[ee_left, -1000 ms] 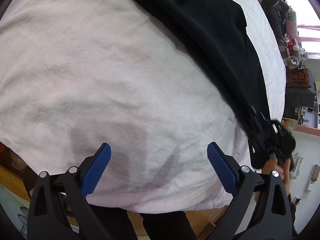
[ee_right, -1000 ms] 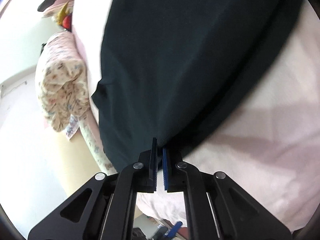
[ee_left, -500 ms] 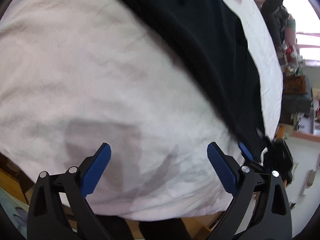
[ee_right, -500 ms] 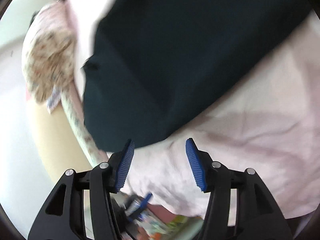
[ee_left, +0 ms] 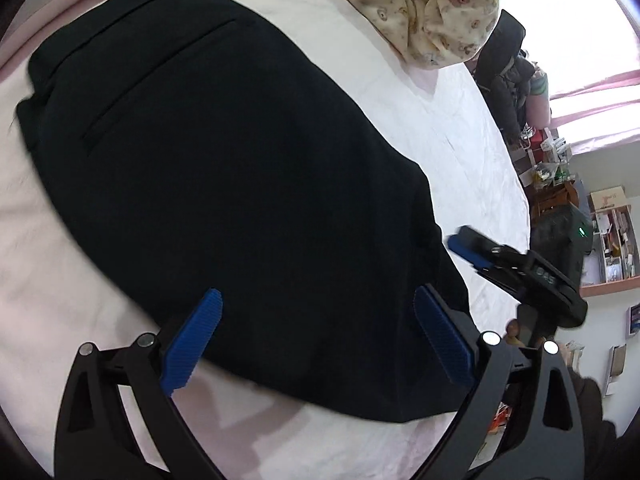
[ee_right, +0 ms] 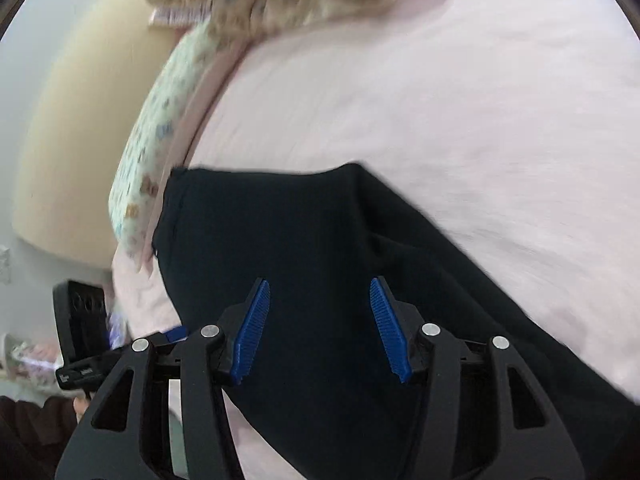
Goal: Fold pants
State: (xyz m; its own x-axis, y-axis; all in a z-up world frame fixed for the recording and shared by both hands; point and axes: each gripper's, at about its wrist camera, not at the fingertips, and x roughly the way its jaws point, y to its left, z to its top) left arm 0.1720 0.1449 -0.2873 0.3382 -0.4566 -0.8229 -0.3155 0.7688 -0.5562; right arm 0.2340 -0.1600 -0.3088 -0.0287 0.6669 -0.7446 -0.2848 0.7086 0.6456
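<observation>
Since a second ago: right gripper [ee_right: 320, 328] released the black fabric pants [ee_left: 240, 184]
Fingers: both grippers spread wide, empty; left gripper [ee_left: 316, 336] hovering
Meaning: fold laid, regrasp likely

Home bedroom, pink-sheeted bed [ee_left: 472, 152], floral quilt [ee_left: 432, 8], cluttered shelves [ee_left: 612, 240]

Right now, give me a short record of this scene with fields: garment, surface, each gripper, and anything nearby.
garment: black fabric pants, lying flat, partly folded
surface: pale pink bed sheet
left gripper: fingers open, over the pants' near edge, holding nothing
right gripper: fingers open, over the pants, holding nothing
nearby: cream floral quilt, bunched at the far side of the bed
</observation>
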